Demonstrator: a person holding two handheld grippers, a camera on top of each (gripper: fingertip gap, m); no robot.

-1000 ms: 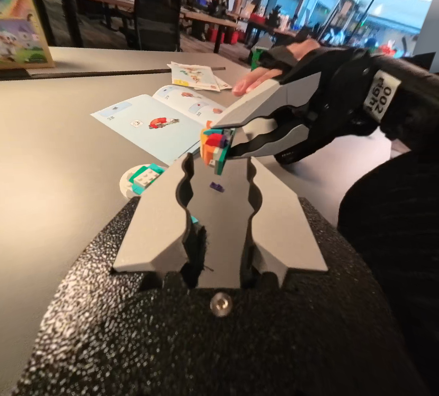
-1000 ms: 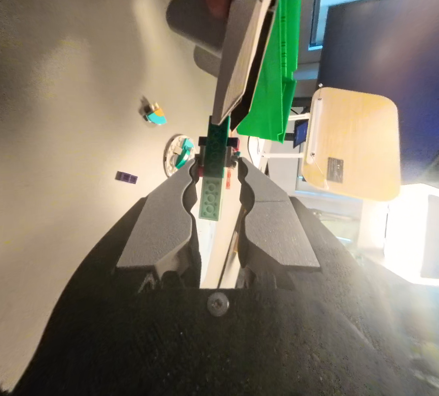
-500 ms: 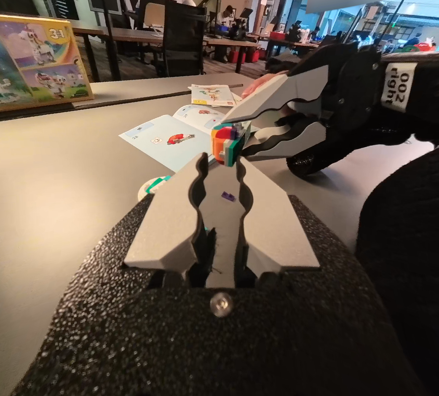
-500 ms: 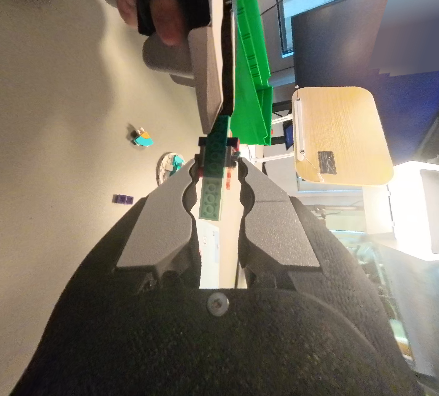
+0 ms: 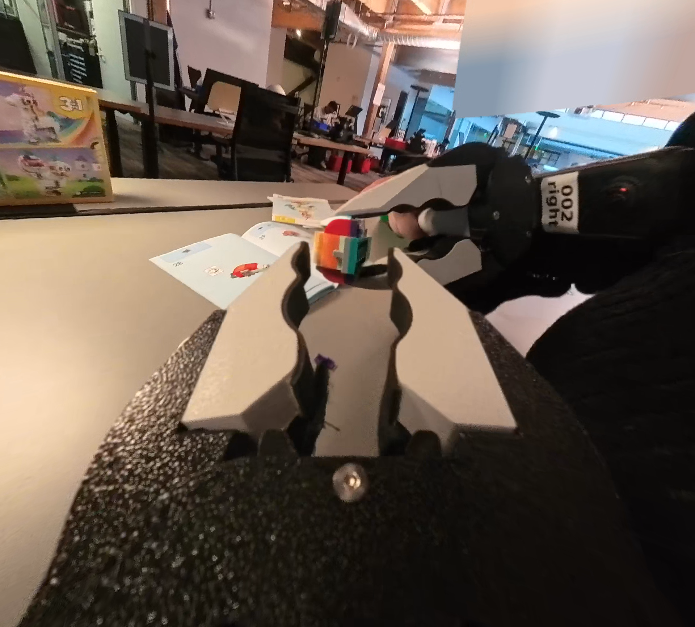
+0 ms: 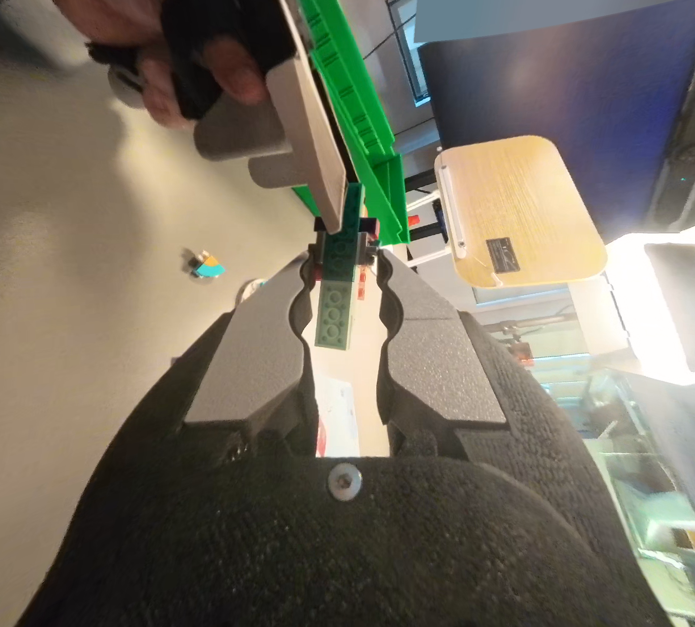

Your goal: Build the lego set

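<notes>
A small multi-coloured lego model [image 5: 338, 251], red, orange, teal and purple, is held above the grey table [image 5: 75, 308]. My right gripper [image 5: 361, 240] comes in from the right and is shut on it. In the right wrist view the right gripper [image 6: 343, 259] pinches the model by its sides, and its long teal plate [image 6: 334, 308] points back between the fingers. My left gripper [image 5: 346, 255] is open, with the model between its fingertips. One of the left gripper's fingers [image 6: 312, 157] lies against the plate's far end.
An open instruction booklet [image 5: 225, 266] and a second leaflet [image 5: 301, 210] lie beyond the grippers. The lego box [image 5: 49, 146] stands far left. A purple brick [image 5: 324, 360], a teal-orange piece [image 6: 207, 266] and a white round piece [image 6: 250, 289] lie on the table. A green bin [image 6: 349, 101] stands behind.
The left gripper has tilted up, opened wider and closed in around the model. The right gripper has turned the model so its red round side shows.
</notes>
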